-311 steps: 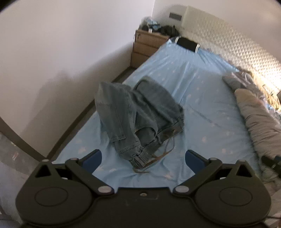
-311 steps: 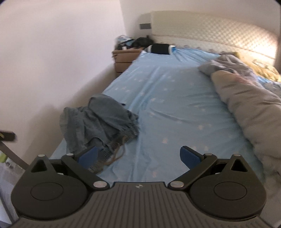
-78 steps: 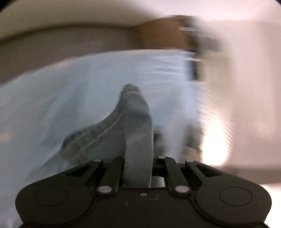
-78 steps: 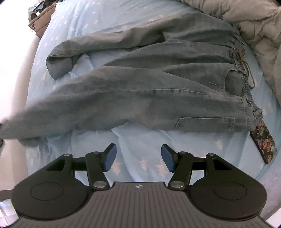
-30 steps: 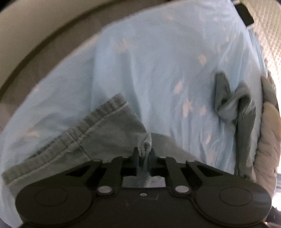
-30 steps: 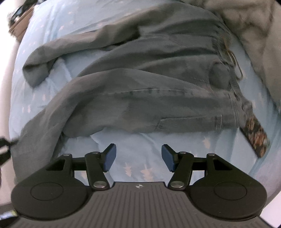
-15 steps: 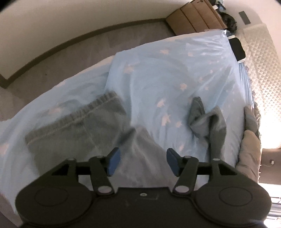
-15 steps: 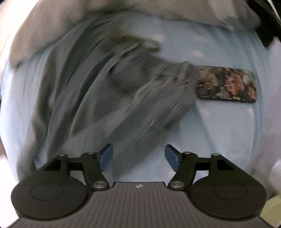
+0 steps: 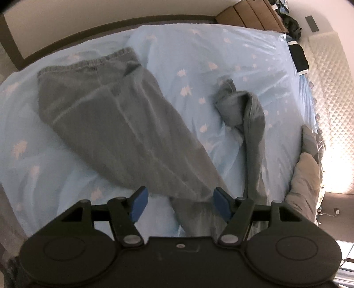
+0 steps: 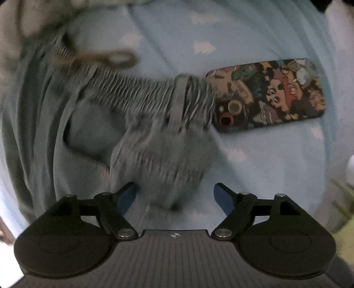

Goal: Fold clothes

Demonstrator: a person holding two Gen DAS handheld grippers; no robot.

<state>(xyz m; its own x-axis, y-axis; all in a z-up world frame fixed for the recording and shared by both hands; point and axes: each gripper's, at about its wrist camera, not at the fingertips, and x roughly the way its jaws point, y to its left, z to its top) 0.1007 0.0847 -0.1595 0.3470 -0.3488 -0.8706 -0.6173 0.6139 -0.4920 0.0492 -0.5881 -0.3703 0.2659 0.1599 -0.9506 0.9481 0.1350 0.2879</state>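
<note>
Grey-blue jeans lie spread on the light blue bed sheet. One leg lies flat with its cuff far left; the other leg is bunched at the right. My left gripper hangs above the jeans, its jaws opening, nothing pressed between them. In the right wrist view the elastic waistband with its drawstring loop fills the middle. My right gripper sits low over the waist corner, jaws opening, denim between the blue pads without being pressed.
A phone in a cartoon-print case lies on the sheet, touching the waistband's end. A grey duvet is heaped along the right. A wooden nightstand and quilted headboard stand at the far end. Floor borders the bed's left edge.
My left gripper let go of the leg cuff, opened and rose away from it. My right gripper rolled, dropped close to the waistband and widened its jaws.
</note>
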